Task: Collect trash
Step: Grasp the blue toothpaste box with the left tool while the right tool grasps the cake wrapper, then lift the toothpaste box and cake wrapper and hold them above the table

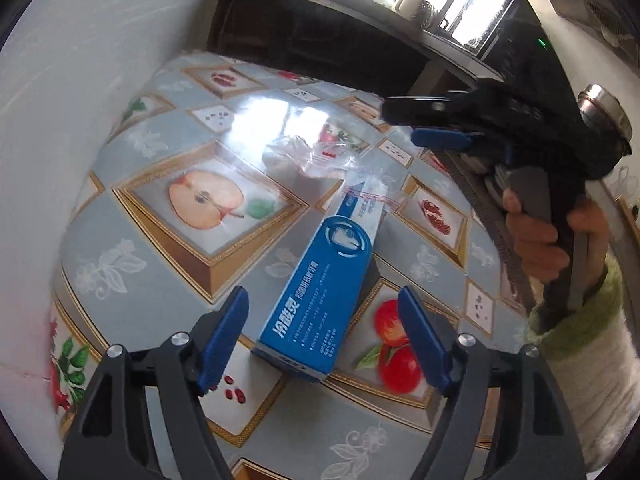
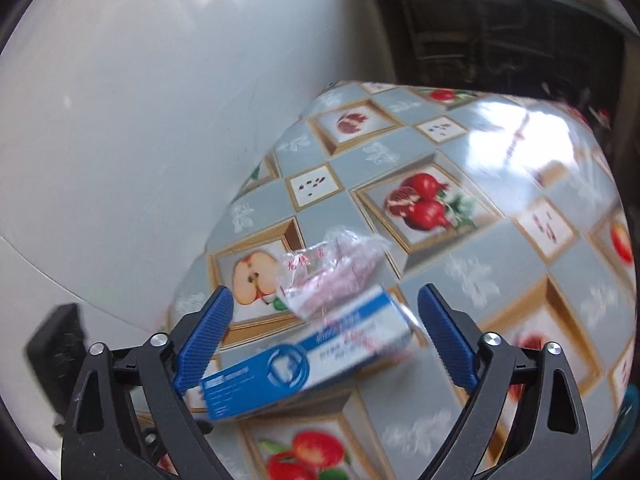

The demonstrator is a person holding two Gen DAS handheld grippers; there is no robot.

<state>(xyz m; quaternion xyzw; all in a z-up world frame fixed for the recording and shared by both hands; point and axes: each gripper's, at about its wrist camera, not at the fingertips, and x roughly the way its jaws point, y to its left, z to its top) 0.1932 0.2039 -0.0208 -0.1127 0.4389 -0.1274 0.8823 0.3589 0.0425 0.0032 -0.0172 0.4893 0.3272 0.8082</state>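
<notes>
A blue and white toothpaste box (image 1: 320,280) lies flat on the fruit-print tablecloth (image 1: 132,272). A crumpled clear plastic bag (image 1: 316,156) with red print lies at its far end and partly over it. My left gripper (image 1: 322,294) is open just above the box's near end, one finger on each side, and the pads do not touch it. In the right wrist view the box (image 2: 304,360) lies crosswise under my open right gripper (image 2: 325,291), with the bag (image 2: 328,268) between and beyond the fingertips. The right gripper (image 1: 400,122) hangs above the table's right side.
A white wall (image 1: 60,100) borders the table on the left. Behind the table is a dark cabinet (image 1: 300,40) with a mug and a glass-fronted appliance on top. A metal pot (image 1: 604,108) stands at the right. A hand (image 1: 536,236) in a green and white sleeve holds the right gripper.
</notes>
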